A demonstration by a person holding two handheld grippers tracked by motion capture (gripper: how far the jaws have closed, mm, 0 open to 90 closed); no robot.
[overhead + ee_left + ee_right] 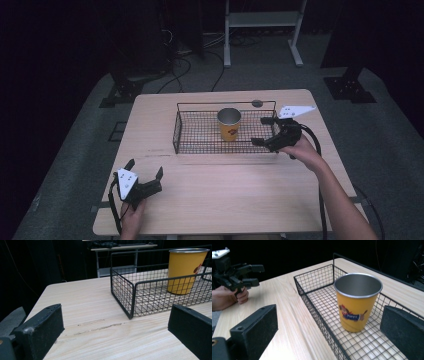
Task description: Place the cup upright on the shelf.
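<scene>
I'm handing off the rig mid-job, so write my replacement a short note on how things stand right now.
Right gripper: open, empty, at the right end of the wire basket, jaws pointed at the yellow cup.
Left gripper: open, empty, low over the table at its near left corner, away from the basket.
Cup: upright inside the basket, touched by neither gripper.
Done: cup sits in basket.
Left: probably a grasp on the cup with the right gripper, if it has to move.

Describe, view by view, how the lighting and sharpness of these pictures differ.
High view: lit table, dark surroundings, soft detail. Left gripper view: sharp wire basket, black background, yellow cup evenly lit. Right gripper view: cup's metal inside shows a dull sheen, near jaws slightly soft.
</scene>
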